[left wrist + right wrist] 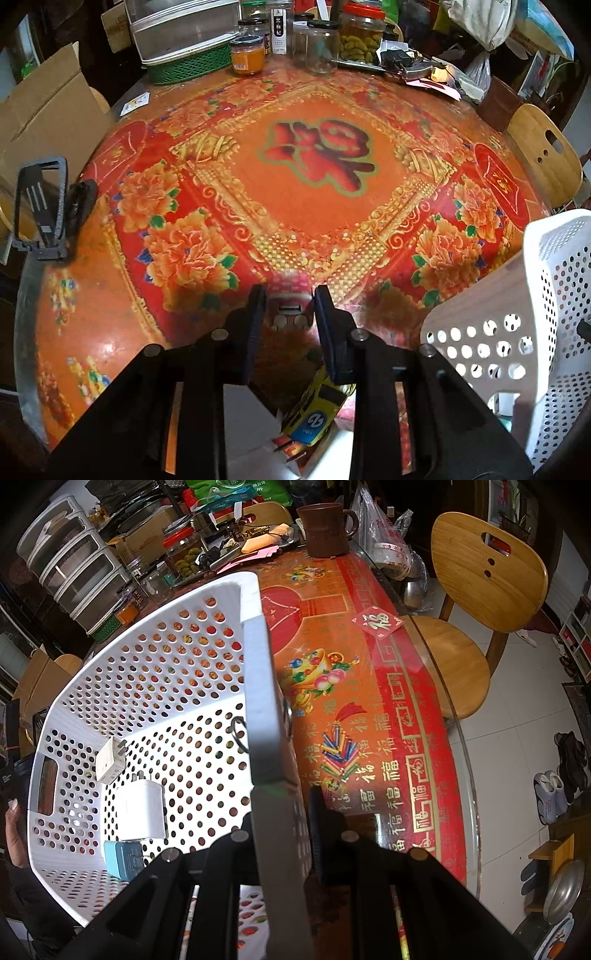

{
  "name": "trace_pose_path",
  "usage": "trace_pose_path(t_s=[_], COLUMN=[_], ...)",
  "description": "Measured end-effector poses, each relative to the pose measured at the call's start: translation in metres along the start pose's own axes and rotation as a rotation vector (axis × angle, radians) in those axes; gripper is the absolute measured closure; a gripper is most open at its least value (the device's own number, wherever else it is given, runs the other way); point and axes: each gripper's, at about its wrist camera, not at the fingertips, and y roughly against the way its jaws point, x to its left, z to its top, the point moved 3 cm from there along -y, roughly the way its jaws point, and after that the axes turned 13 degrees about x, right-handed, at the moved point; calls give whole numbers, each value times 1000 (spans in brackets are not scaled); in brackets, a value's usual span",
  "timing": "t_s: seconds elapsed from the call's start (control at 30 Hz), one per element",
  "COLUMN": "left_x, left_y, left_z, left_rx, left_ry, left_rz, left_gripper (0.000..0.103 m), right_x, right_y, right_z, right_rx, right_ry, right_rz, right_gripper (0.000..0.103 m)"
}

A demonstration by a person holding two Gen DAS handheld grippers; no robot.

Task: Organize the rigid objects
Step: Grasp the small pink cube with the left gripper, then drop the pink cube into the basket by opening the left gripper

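My left gripper (290,308) is shut on a small grey charger-like block (288,314) with a USB slot, held above the red patterned table (314,192). Below it lie a yellow-and-blue box (317,410) and white items (251,417). A black phone stand (42,210) sits at the table's left edge. My right gripper (284,812) is shut on the rim of the white perforated basket (258,686), one finger inside and one outside. Inside the basket lie two white chargers (110,762) (142,808), a blue adapter (122,860) and a metal ring (238,733). The basket also shows in the left wrist view (546,314).
Jars (360,37), a drawer unit (184,29) on a green tray and clutter line the table's far side. A brown mug (327,528) stands at the far edge. Wooden chairs (484,576) stand beside the table. A cardboard box (40,114) is at the left.
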Motion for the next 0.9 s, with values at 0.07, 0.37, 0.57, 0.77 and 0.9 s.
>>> trace_pose_path(t_s=[0.07,0.37,0.57,0.77,0.9], left_x=[1,1,-25,-76,-110], left_y=[2,28,86,136,146], left_z=[-1,-8,-22,-37,-48], left_rx=[0,-31,-122,-178,-199], left_ry=[-2,8,-33,-109,-159], left_rz=[5,-5,18,38,80], left_gripper=[78,78,78,78,78], right_x=[0,0,1,2,2], right_y=[0,0,0,-1,0], right_z=[0,0,-1,-1,-1], right_rx=[0,1,1,1,1], right_ry=[0,1,2,4,3], right_rz=[0,-2,-1,0,0], right_gripper=[89,89,89,89,89])
